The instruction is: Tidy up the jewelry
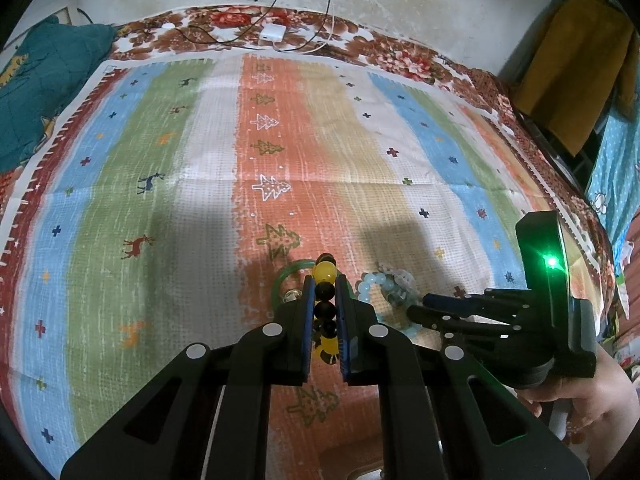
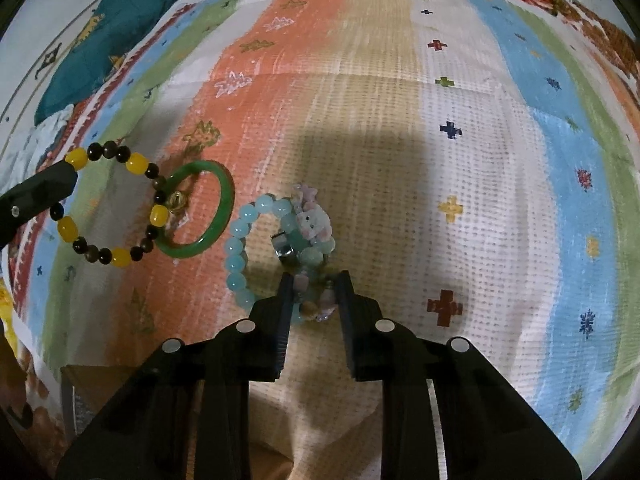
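Note:
My left gripper (image 1: 325, 280) is shut on a yellow-and-black bead bracelet (image 1: 325, 300); the bracelet's loop also shows in the right wrist view (image 2: 108, 204), held off the cloth at the left. A green jade bangle (image 2: 200, 210) lies on the striped cloth, with a small gold bell (image 2: 177, 200) inside it. My right gripper (image 2: 313, 280) is open, its fingers straddling the near side of a light-blue bead bracelet (image 2: 240, 240) with a bunny charm (image 2: 316, 222) and a small pink-bead piece (image 2: 316, 304). The right gripper also shows in the left wrist view (image 1: 424, 308).
A striped cloth (image 1: 280, 160) with tree and deer prints covers a floral bedsheet (image 1: 400, 56). A white charger and cables (image 1: 273, 34) lie at the far edge. A teal pillow (image 1: 36, 92) is at the far left. A yellow garment (image 1: 572, 68) hangs at the right.

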### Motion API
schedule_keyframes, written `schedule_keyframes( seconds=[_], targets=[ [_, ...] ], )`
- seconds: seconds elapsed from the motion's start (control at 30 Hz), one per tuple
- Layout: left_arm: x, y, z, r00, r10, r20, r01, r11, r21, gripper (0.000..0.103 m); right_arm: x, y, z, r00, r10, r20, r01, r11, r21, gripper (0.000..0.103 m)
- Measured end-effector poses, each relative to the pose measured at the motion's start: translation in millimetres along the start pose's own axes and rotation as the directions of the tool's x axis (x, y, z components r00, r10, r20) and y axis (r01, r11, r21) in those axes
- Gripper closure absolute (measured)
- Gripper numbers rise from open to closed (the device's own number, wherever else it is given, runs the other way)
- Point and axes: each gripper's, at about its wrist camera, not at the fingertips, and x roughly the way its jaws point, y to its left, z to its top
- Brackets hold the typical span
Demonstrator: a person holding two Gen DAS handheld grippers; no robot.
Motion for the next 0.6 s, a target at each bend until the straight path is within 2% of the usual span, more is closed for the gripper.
schedule_keyframes(
  seconds=[0.07,0.13,0.37,0.6],
  targets=[
    [0,0,0,1.000,0.001,0.000,-0.001,1.000,0.000,0.094,-2,0,0,1.000,0.001,0.007,-0.001,1.000,-0.003,0.085],
    [0,0,0,1.000,0.000,-0.001,0.000,1.000,0.000,0.094,-5,0,0,1.000,0.010,0.016,-0.010,1.000,0.001,0.093],
    [-1,-1,0,1.000,0.000,0.001,0.000,1.000,0.002,0.094,-13,-2,0,0.999,0.023,0.032,-0.023,1.000,0.004,0.094],
    [-8,-5,0,1.000,-0.004,0.009,0.004,1.000,0.011,0.094,-37,1,-1,0.995,0.042,0.085,-0.043,0.999,0.002,0.094]
  ],
)
